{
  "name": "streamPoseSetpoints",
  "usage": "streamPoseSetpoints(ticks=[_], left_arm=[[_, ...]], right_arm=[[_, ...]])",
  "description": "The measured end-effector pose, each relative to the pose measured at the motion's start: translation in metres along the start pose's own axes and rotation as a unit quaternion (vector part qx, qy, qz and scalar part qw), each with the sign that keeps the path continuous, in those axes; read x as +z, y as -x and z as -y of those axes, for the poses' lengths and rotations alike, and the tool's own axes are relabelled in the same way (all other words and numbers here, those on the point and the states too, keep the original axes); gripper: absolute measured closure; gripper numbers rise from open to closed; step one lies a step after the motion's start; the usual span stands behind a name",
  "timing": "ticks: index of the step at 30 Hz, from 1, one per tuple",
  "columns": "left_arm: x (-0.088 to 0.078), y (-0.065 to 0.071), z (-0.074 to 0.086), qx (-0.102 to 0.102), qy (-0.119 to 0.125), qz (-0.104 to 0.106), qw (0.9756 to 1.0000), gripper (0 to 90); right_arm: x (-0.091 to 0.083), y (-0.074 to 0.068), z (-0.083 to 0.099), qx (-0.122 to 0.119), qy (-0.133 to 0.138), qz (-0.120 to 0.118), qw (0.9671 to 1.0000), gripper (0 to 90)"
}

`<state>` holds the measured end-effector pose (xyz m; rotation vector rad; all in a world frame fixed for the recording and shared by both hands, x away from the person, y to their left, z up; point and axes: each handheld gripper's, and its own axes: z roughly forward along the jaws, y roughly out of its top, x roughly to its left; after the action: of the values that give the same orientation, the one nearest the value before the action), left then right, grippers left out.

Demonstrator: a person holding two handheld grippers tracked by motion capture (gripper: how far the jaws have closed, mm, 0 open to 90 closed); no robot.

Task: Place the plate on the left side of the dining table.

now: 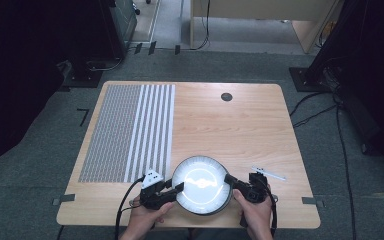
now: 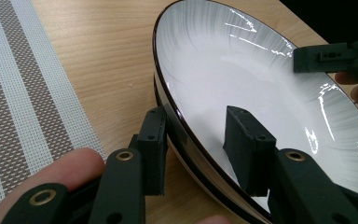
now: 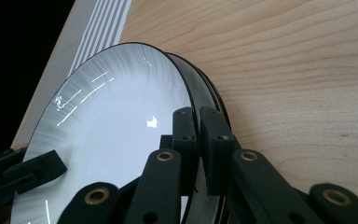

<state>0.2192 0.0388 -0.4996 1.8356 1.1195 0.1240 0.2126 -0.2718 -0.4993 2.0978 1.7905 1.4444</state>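
A stack of white plates with dark rims (image 1: 201, 184) sits at the front middle of the wooden table (image 1: 240, 125). My left gripper (image 1: 180, 187) straddles the stack's left edge (image 2: 168, 107). One jaw is outside the rims and the other stands over the top plate's white inside (image 2: 242, 74), with a gap showing, so it is open (image 2: 198, 149). My right gripper (image 1: 228, 178) is shut on the top plate's right rim (image 3: 200, 140). Lower plates (image 3: 205, 79) show just behind that rim. The far gripper's jaw tip (image 2: 326, 58) reaches over the opposite rim.
A grey and white striped placemat (image 1: 130, 130) covers the table's left part, close beside the stack. A slim pale object (image 1: 268, 173) lies right of my right hand. A dark round cap (image 1: 226, 97) is set in the far tabletop. The table's front edge runs just under my hands.
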Motion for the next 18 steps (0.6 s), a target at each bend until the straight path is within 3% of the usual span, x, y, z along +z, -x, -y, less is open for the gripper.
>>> streamPoseSetpoints(ticks=[4,5,8,10,13,15,18], left_arm=[[-0.002,-0.002,-0.002,-0.004,-0.007,0.006,0.9999,62.1],[-0.003,-0.004,-0.003,-0.006,-0.01,0.009,0.9999,62.7],[-0.006,-0.006,-0.005,-0.017,-0.006,0.01,0.9998,64.2],[-0.007,-0.007,-0.006,-0.019,-0.005,0.01,0.9998,65.2],[-0.011,-0.015,-0.009,-0.039,-0.005,0.015,0.9991,66.6],[-0.013,-0.019,-0.011,-0.052,-0.005,0.032,0.9981,66.9],[-0.014,-0.02,-0.012,-0.053,-0.007,0.037,0.9979,66.0]], right_arm=[[0.0,0.0,0.001,-0.001,0.003,0.0,1.0,86.3],[-0.001,0.002,0.001,0.011,0.004,-0.019,0.9998,86.0],[0.001,0.003,0.002,0.024,0.003,-0.036,0.9991,85.8],[0.004,0.002,0.004,0.016,0.001,-0.036,0.9992,85.8],[0.007,-0.002,0.006,0.007,-0.003,-0.04,0.9991,84.1],[0.009,-0.004,0.008,0.0,-0.004,-0.041,0.9991,82.6],[0.012,-0.007,0.011,-0.017,-0.007,-0.032,0.9993,79.8]])
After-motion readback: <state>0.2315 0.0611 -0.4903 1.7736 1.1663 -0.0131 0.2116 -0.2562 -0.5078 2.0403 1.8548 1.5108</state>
